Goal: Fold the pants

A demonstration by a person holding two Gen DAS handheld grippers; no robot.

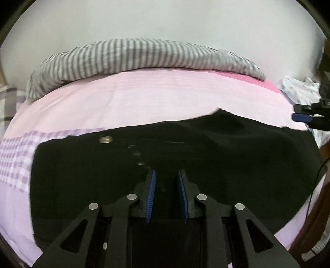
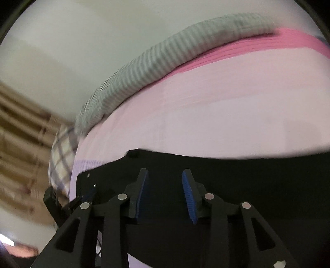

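Black pants (image 1: 185, 148) are lying spread across the near part of the pink bed sheet (image 1: 127, 99). The left gripper (image 1: 166, 175) is hovering above them, jaws apart and holding nothing, and the right gripper (image 2: 165, 175) is doing likewise. A striped blanket (image 1: 144, 55) is lying along the far edge.

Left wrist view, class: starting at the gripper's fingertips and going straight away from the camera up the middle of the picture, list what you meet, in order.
left gripper → black pants → pink bedsheet → striped grey blanket → white wall
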